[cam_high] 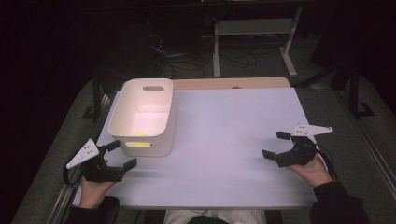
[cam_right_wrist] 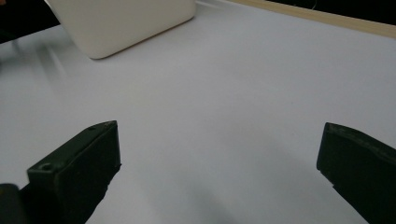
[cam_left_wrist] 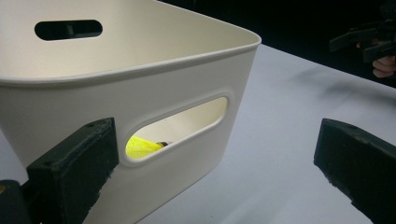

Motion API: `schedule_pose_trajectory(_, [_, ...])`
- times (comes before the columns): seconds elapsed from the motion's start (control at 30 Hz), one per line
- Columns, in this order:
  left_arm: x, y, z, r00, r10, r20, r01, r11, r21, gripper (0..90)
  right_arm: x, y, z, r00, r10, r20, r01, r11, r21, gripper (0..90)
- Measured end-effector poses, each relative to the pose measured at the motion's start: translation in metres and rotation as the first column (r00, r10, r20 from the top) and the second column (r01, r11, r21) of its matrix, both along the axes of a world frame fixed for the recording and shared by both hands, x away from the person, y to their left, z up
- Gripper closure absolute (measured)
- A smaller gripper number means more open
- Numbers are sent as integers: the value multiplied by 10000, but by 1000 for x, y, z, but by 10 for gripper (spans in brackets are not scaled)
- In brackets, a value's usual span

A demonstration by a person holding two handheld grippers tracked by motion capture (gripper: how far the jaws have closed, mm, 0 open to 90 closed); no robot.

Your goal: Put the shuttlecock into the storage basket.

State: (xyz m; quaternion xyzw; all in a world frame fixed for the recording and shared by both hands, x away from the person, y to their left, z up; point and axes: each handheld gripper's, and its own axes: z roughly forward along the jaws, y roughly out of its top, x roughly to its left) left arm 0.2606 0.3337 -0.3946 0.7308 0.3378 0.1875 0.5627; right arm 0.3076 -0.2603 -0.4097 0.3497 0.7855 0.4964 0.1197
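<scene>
The left gripper (cam_high: 122, 155) waits nearest the camera with jaws spread, just beside the white bin (cam_high: 122, 112). A yellow object (cam_left_wrist: 140, 147) lies inside. The right gripper (cam_high: 273, 144) hangs spread, well apart. Judged: placing looks finished; next, withdrawing calls for clearing the bin.

A white tub (cam_high: 161, 140) is set on the pale table (cam_high: 224, 135), near its far left corner.

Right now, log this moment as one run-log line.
left gripper: open, beside white bin | right gripper: open, over bare table | yellow object: inside bin
</scene>
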Motion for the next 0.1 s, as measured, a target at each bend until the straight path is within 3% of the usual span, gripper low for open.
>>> schedule_pose_trajectory(0.1, [0, 0, 0, 10000, 10, -2, -10, 10000, -23, 0, -4, -4, -3, 9999, -130, 40, 130, 9999, -74, 0])
